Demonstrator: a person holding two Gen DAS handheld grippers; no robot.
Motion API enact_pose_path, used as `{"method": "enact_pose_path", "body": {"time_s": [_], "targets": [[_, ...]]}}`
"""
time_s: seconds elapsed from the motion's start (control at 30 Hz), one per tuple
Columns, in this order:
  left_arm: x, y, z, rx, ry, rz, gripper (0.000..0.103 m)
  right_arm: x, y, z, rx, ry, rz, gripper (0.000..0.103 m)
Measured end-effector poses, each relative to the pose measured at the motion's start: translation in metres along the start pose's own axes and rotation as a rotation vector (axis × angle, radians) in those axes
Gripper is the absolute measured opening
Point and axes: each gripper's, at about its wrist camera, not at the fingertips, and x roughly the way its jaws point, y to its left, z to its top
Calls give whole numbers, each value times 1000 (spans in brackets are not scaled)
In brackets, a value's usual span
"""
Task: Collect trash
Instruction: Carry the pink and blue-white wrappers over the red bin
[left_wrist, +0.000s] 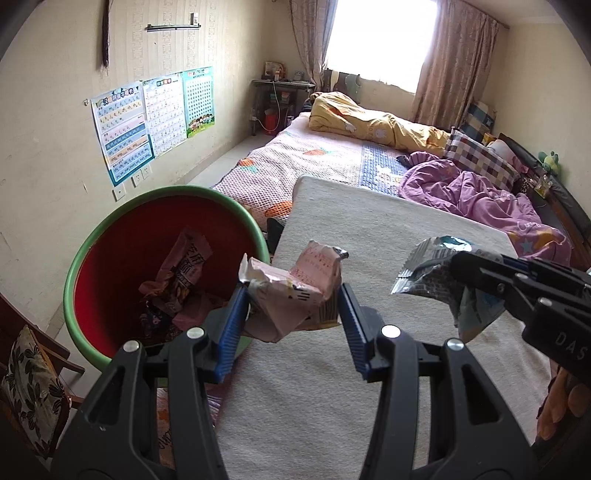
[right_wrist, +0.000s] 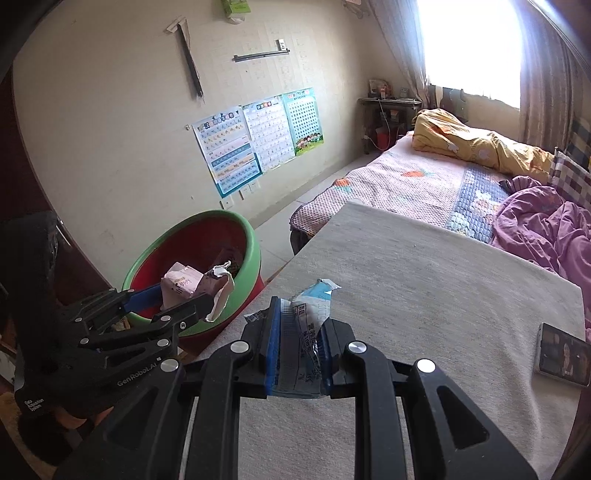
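**Two wrappers held beside the red basin**

The left gripper (left_wrist: 293, 310) is clenched on a crumpled pink carton (left_wrist: 295, 291), its ribbed blue pads (left_wrist: 232, 325) pressing both sides. The carton is stiff paper, creased and dented, with a torn white edge on top and a black barcode printed low on its face. It hangs just past the basin's rim, over the near edge of the table (left_wrist: 388, 229).

The basin (left_wrist: 88, 254) is round plastic, red inside with a smooth green rim. It sits on the floor against the table's corner. Inside it lie more crumpled wrappers (left_wrist: 177, 277), pink and dark, glossy and folded over each other.

The right gripper (right_wrist: 297, 343) is squeezed tight on a blue and white wrapper (right_wrist: 299, 343). This one is thin, shiny film, flattened between the pads, with black printed text and a jagged, crimped end sticking up. It is over the table, farther from the basin than the carton.

The table is covered in a pale, rough woven cloth. A phone (right_wrist: 563, 354) with a lit screen lies flat on it, well away from the basin. Behind the table is a bed (left_wrist: 325, 155) with a knobbly pink cover, a yellow quilt and a rumpled purple one.
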Motion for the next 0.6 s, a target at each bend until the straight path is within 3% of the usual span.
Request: {"method": "enact_pose_path", "body": {"time_s": [0.6], "targets": [[-6, 55, 1, -32, -15, 53, 48, 34, 45, 13, -49, 26, 25, 18]]}}
